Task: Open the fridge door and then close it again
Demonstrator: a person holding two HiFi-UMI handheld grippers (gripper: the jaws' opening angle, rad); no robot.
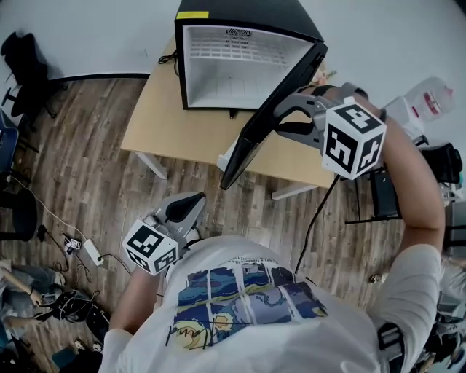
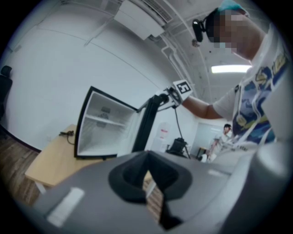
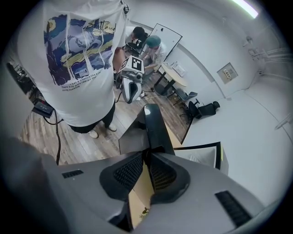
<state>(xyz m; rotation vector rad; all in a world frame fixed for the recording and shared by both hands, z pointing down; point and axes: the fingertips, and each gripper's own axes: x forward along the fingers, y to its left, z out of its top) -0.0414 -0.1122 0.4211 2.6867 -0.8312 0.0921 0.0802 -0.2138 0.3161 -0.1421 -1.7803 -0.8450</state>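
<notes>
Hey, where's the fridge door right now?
Head view: the fridge door stands swung open to the right of the fridge, over the wooden table, its outer edge at the right gripper.

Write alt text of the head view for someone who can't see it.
Seen from above, the right gripper clasps the edge of the open door of an empty fridge, which stands on a wooden table. The left gripper hangs low, shut, by a printed shirt.

A black fridge (image 1: 247, 16), white inside, is seen on a table (image 1: 182, 135), its door (image 1: 255, 142) swung wide open.
</notes>
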